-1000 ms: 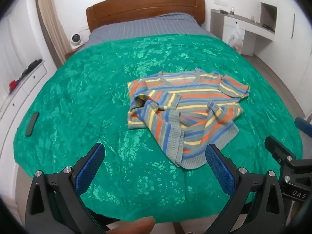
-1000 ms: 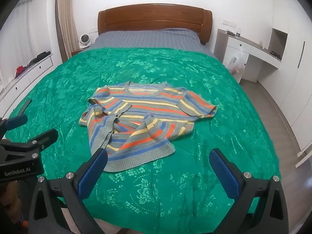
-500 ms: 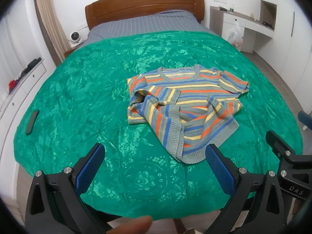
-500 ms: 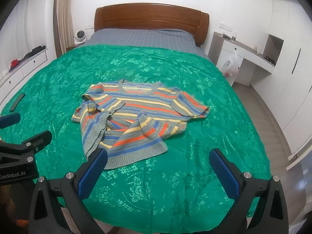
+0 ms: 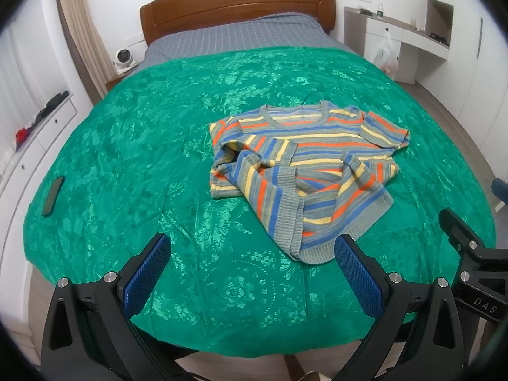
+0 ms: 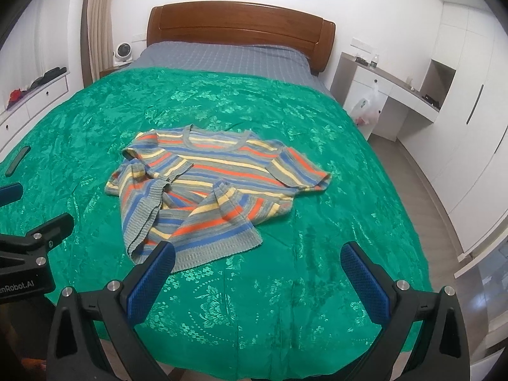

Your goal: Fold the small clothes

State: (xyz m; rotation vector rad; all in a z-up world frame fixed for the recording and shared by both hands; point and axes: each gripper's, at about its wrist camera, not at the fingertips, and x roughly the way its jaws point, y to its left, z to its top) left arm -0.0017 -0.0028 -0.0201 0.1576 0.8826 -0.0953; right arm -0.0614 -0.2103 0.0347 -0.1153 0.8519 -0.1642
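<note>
A small striped knit sweater (image 5: 304,165) in grey, blue, orange and yellow lies crumpled on the green bedspread (image 5: 133,146), collar toward the headboard, hem bunched and folded over toward me. The same sweater (image 6: 206,184) shows in the right wrist view on the bedspread (image 6: 317,238). My left gripper (image 5: 252,273) hangs open above the bed's near edge, short of the hem, holding nothing. My right gripper (image 6: 257,277) is open too, its left pad just in front of the hem, not touching. Each gripper shows at the edge of the other's view.
A dark phone-like slab (image 5: 53,195) lies at the bedspread's left edge. A wooden headboard (image 5: 238,3) and grey sheet sit at the far end. A white desk with a plastic bag (image 6: 368,108) stands right; white drawers (image 5: 38,127) stand left.
Both grippers have drawn slightly back and up from the bed, so the sweater sits a little farther off. The sweater itself has not moved, and both grippers stay open.
</note>
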